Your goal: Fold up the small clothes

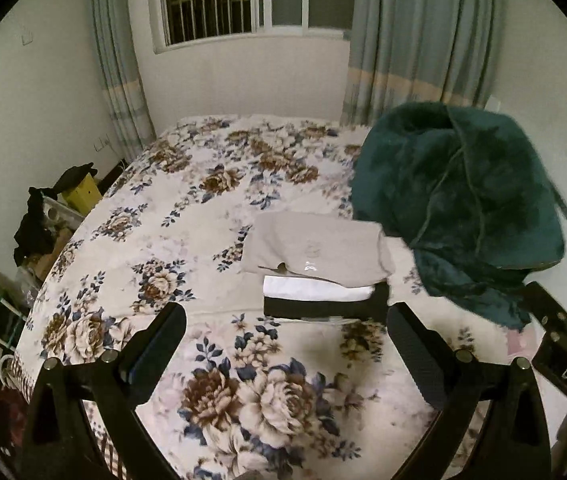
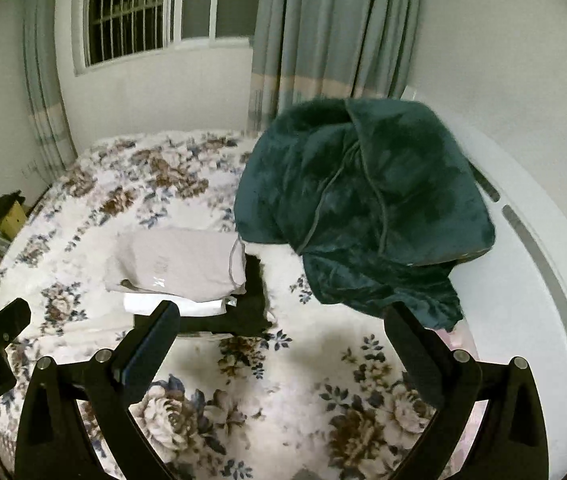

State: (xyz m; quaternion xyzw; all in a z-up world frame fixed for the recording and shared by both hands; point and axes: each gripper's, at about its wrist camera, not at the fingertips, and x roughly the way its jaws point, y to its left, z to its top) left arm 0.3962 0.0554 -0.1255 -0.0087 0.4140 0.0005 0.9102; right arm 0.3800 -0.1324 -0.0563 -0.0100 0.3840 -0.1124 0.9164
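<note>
A stack of folded small clothes lies on the floral bed: a beige garment (image 1: 315, 250) on top, a white one (image 1: 315, 290) under it and a black one (image 1: 323, 307) at the bottom. The stack also shows in the right wrist view, with the beige garment (image 2: 181, 264) above the black one (image 2: 249, 312). My left gripper (image 1: 285, 320) is open and empty, just short of the stack. My right gripper (image 2: 283, 320) is open and empty, near the stack's right side. The right gripper's body shows at the left view's right edge (image 1: 563, 344).
A crumpled dark green fleece blanket (image 1: 455, 204) lies right of the stack and shows in the right wrist view (image 2: 363, 204). The floral bedspread (image 1: 203, 184) covers the bed. A white headboard (image 2: 523, 240) runs along the right. Cluttered shelves (image 1: 43, 232) stand left of the bed.
</note>
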